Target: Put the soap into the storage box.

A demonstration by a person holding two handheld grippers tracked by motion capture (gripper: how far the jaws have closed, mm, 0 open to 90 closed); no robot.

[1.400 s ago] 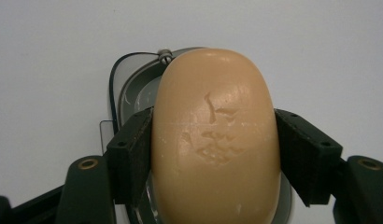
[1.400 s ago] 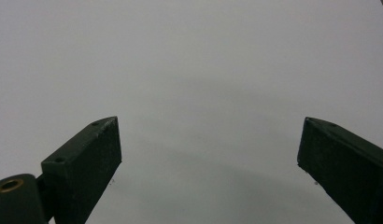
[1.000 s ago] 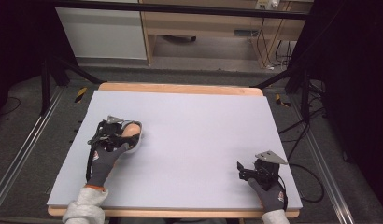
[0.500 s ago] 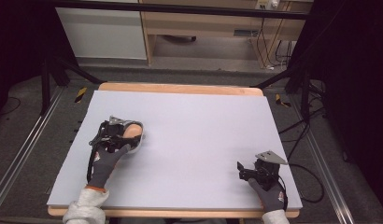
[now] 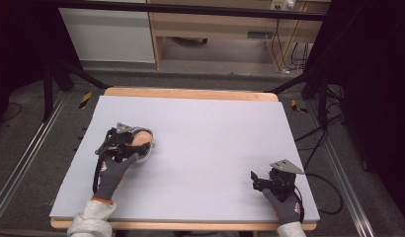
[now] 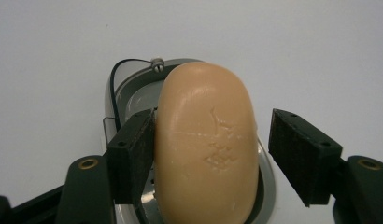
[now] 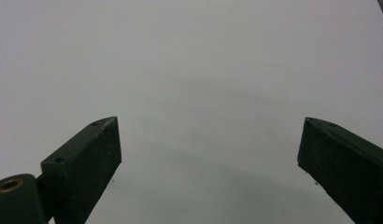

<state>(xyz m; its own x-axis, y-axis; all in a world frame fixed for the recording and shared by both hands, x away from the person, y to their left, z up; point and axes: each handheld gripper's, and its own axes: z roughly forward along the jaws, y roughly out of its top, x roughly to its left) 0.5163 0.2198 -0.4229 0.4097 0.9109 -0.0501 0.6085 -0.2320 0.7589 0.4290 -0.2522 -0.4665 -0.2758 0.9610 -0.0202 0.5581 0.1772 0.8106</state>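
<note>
- Two jaws of the left gripper (image 6: pixel 208 154) are spread around a soap bar (image 6: pixel 206 144), one touching, for seating in its dish (image 6: pixel 116 93).
- Right gripper (image 7: pixel 208 158) is held wide, empty.

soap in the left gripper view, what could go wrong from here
1. The left gripper is open around the soap bar: one of its fingers touches the bar's side while the other stands off with a gap. Closing now could push the bar sideways rather than pinch it evenly.
2. The bar looks smooth and rounded, so it may slip out of the grip.
3. It lies on a shallow metal dish with a low rim; a nudge could slide the dish across the table.
</note>
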